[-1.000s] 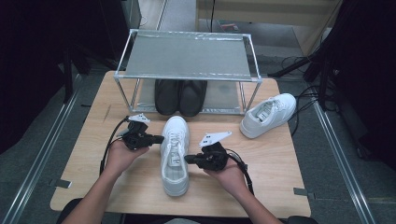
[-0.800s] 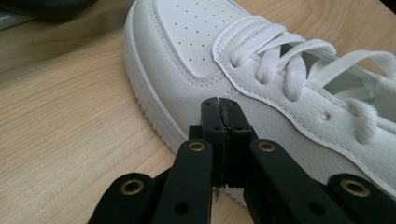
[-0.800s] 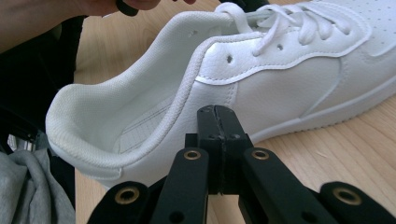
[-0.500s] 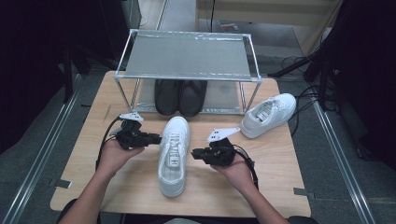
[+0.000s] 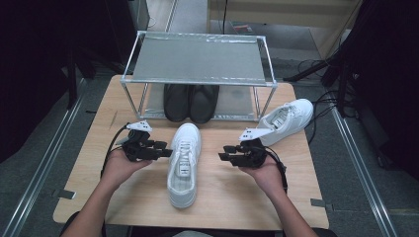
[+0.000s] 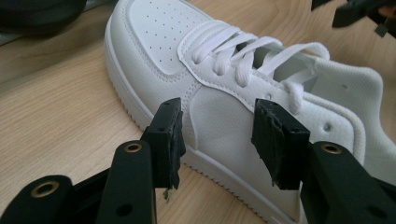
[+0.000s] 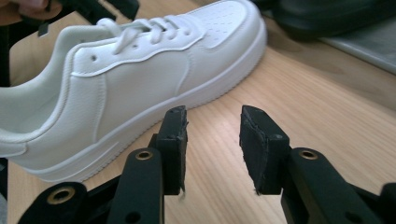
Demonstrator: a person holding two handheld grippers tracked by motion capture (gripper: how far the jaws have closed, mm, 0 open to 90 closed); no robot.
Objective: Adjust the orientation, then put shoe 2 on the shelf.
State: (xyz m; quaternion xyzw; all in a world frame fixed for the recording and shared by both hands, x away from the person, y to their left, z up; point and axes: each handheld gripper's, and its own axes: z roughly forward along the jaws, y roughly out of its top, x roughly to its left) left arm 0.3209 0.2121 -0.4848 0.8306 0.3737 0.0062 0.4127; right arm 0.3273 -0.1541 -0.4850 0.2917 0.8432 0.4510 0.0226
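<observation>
**Letting go of the white sneaker cleanly**

On the wooden table [image 5: 89,163], in front of the metal shoe rack [image 5: 197,59] with the black shoes [image 5: 191,101] under it: the white sneaker [image 5: 184,163], lying in the middle, toe toward the rack. Farther right, near the table edge, a second white sneaker [image 5: 289,118]. Left gripper [image 5: 168,152] just beside the sneaker's left side, jaws just opened wide, nothing pinched between. Right gripper [image 5: 223,154] apart from the other side, jaws also just opened, about half wide, over bare wood. Probably the release step: pull both back sideways and level, keeping jaws apart and clear of the laces, so as not to drag the shoe. No brand or writing readable; only a small dark tab on the tongue, too small to tell
</observation>
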